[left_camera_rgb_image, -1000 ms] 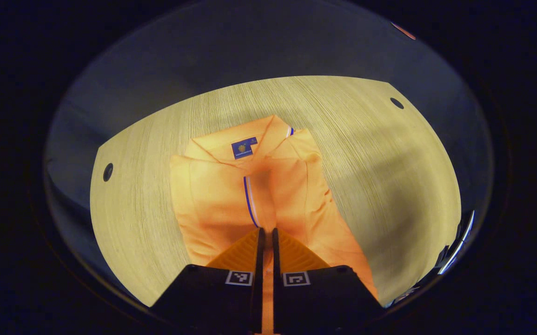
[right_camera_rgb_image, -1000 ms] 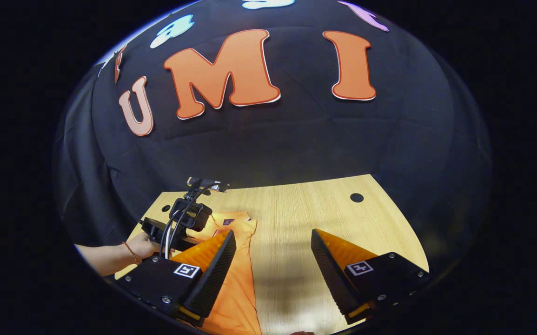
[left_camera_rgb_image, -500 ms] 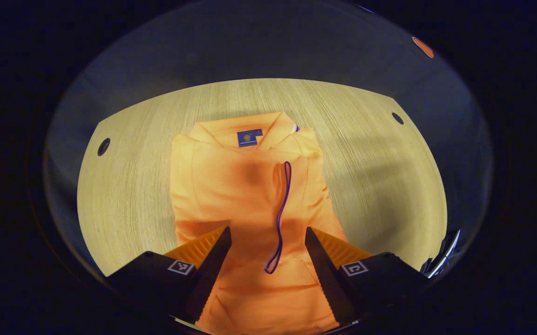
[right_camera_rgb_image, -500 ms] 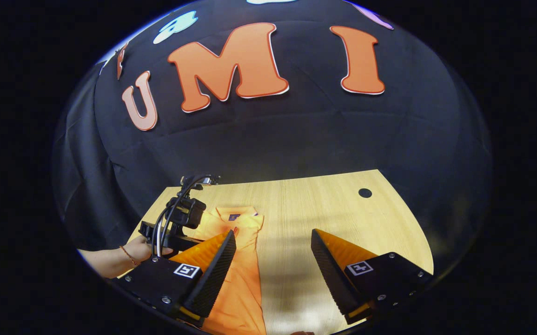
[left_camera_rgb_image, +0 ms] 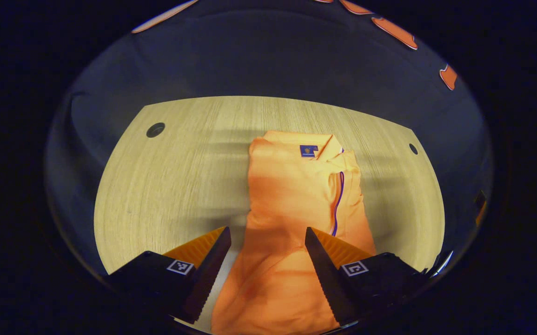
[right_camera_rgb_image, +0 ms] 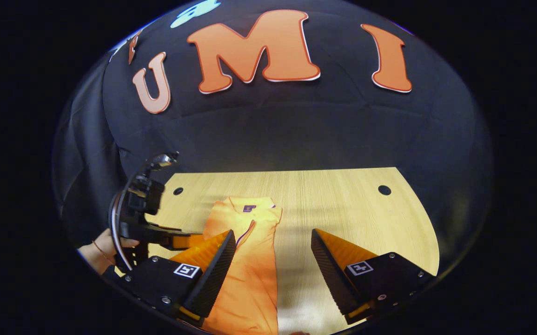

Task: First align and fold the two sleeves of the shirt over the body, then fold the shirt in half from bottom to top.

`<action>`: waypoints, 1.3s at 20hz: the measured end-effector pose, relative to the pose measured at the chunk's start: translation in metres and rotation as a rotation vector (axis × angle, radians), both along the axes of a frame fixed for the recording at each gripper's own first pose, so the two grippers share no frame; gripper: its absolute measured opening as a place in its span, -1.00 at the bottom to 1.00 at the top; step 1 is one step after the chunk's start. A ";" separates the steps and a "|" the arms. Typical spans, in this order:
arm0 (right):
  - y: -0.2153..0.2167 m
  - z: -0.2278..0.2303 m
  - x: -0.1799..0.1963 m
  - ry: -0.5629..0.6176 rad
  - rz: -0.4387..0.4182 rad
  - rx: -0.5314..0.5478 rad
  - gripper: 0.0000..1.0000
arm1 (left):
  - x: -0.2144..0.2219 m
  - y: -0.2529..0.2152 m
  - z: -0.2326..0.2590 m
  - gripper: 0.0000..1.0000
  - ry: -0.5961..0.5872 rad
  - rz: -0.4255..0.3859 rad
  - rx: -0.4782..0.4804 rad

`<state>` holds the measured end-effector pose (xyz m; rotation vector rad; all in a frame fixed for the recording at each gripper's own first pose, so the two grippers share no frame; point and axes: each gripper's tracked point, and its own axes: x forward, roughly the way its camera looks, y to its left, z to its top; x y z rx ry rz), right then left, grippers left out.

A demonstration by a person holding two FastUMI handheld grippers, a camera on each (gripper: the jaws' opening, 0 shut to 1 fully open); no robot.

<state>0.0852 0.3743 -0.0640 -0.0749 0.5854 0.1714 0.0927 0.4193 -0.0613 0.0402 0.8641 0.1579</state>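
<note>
Dark cloth booth wall behind; pale wood-grain table (left_camera_rgb_image: 166, 186) across the lower half of both views, a round cable hole (left_camera_rgb_image: 155, 130) at upper left of the left gripper view.

Orange polo shirt (left_camera_rgb_image: 291, 200) lies flat, right of centre in the left gripper view, collar (left_camera_rgb_image: 317, 144) toward the top, body running down to the frame's bottom edge. Both sleeves appear already folded in over the body, leaving a narrow strip; a blue-trimmed edge (left_camera_rgb_image: 338, 200) runs down its right side. Bottom-to-top fold not yet done.

Left gripper (left_camera_rgb_image: 268, 260): jaws wide apart, empty, shirt body seen between them. Right gripper (right_camera_rgb_image: 273, 260): jaws wide apart, empty, over the shirt's right edge and bare table.

Judgement: light, limp knit; it will sag and shift if lifted by one point. Best pinched at the two hem corners, near the bottom of frame.
</note>
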 end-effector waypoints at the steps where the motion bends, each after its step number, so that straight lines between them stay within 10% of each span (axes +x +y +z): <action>1: 0.004 -0.008 -0.002 0.018 0.001 -0.007 0.98 | -0.008 0.009 0.004 0.98 -0.009 0.005 0.005; 9: 0.015 -0.084 -0.044 0.210 0.005 -0.120 0.98 | -0.102 0.044 -0.004 0.99 0.022 -0.037 0.043; 26: -0.023 -0.211 -0.271 0.670 -0.105 -0.251 0.99 | -0.313 0.041 -0.104 0.99 0.270 0.014 0.001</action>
